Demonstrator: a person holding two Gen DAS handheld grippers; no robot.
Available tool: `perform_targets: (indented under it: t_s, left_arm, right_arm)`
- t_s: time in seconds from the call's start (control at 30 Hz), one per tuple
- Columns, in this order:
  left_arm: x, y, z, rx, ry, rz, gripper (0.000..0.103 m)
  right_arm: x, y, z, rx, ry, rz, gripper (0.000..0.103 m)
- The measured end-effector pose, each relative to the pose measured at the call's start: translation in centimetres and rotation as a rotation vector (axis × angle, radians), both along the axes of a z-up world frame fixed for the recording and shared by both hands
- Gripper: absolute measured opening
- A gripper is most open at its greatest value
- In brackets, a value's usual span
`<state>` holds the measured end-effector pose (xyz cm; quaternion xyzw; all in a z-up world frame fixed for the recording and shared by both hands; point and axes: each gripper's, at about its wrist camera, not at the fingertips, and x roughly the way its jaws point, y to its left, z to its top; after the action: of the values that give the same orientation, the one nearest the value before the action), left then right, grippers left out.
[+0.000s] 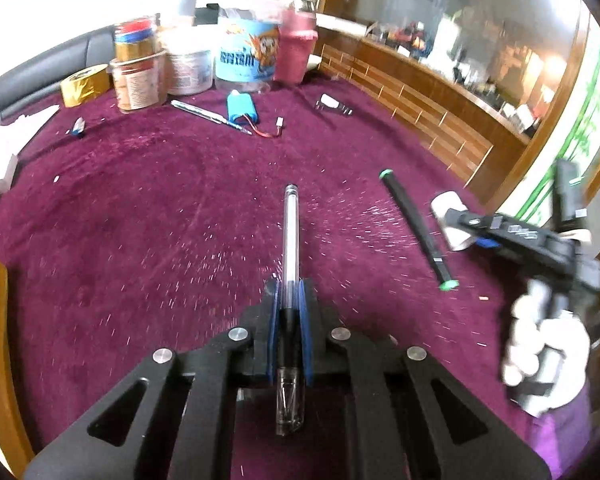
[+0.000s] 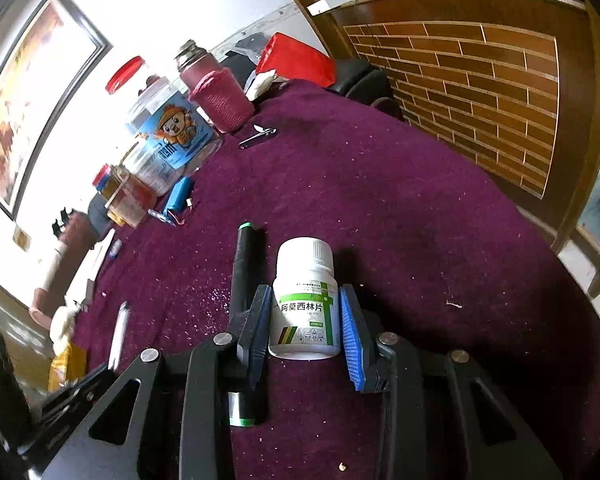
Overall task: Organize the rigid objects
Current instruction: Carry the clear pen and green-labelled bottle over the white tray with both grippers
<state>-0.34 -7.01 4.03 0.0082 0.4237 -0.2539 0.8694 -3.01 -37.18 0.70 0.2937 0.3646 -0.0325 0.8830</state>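
Left gripper [image 1: 288, 300] clamps a pen [image 1: 290, 236]; right gripper [image 2: 306, 320] squeezes the pill bottle [image 2: 305, 300], marker [image 2: 242, 276] beside it.

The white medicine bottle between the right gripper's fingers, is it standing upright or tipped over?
Upright. The white medicine bottle stands on its base on the purple tablecloth, cap on top, label reading level.

In the lower middle of the frame, the right gripper [image 2: 305, 320] has its two blue-padded fingers [image 2: 350, 340] on either side of a small white plastic pill bottle with a green-striped label [image 2: 305, 304], which stands upright on the plum-coloured plush desk [image 2: 420, 208]. Whether the pads press on it cannot be told. Just left of the bottle lies a black marker with green ends [image 2: 242, 276], partly under the left finger. In the upper left stand a clear red-lidded jar with a blue cartoon label [image 2: 168, 128] and a pink knit-sleeved flask [image 2: 216, 92].
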Motion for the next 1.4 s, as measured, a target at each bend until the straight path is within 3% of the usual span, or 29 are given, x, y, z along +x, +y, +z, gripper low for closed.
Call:
perform_targets:
  t_s: [0.2,0.5,0.7,0.93,1.2,1.4]
  left_arm:
    - [-4.5,5.8,3.0,-0.119,-0.033,0.047,0.007]
    - [-11.9,19.4,4.1,-0.261,-0.054,0.284,0.007]
    - [-15.4,23.7,3.5,-0.192,-0.101,0.405,0.007]
    - [-16.8,23.5,3.7,-0.134,-0.170,0.435,0.007]
    - [-18.4,23.5,4.2,-0.052,-0.231,0.474,0.008]
    - [-19.0,23.9,4.6,0.018,-0.273,0.517,0.008]
  right_arm:
    - [0.1,0.2,0.0,-0.007,-0.004,-0.004,0.030]
    - [0.0,1.6,0.5,-0.133,0.011,-0.019,0.030]
    - [-1.0,3.0,1.0,-0.205,0.035,-0.027,0.030]
    - [-4.2,4.5,2.2,-0.190,0.031,0.014,0.030]
    - [-7.4,7.7,5.5,-0.165,-0.045,0.117,0.030]
    - [-8.4,12.8,7.7,-0.181,-0.103,0.248,0.030]
